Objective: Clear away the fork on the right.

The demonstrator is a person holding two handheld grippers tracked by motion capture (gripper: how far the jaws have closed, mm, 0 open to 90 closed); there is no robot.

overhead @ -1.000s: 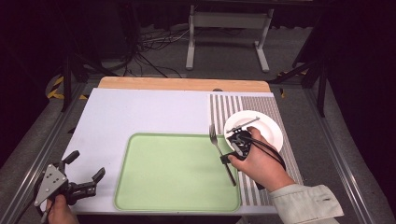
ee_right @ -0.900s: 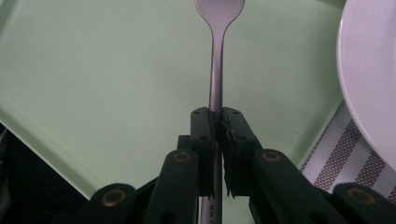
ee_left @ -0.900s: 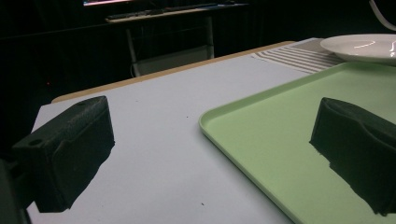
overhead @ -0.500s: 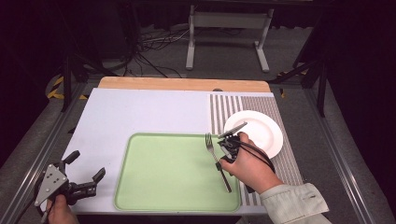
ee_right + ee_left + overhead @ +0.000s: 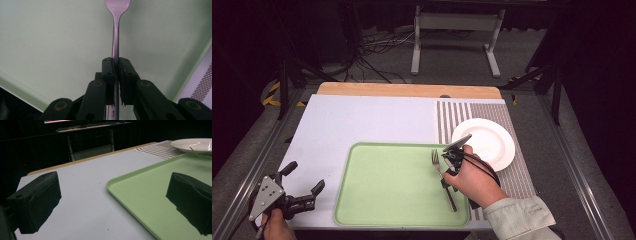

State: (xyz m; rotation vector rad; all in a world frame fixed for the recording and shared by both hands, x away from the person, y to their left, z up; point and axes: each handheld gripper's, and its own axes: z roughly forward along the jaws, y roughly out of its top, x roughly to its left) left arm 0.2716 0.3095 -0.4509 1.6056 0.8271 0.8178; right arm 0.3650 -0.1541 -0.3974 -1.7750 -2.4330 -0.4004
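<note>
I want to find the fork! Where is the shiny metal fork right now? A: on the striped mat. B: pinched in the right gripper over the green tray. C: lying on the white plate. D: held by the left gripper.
B: the right gripper is shut on the shiny metal fork above the flat green plastic tray.

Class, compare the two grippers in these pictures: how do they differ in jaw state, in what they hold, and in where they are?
The left gripper has its jaws spread wide and holds nothing; the right gripper is clamped on the fork handle. The left gripper sits near the table's front left corner, off the tray; the right gripper is over the tray's right side, beside the plate. Both are hand-held, with black jaws.
</note>
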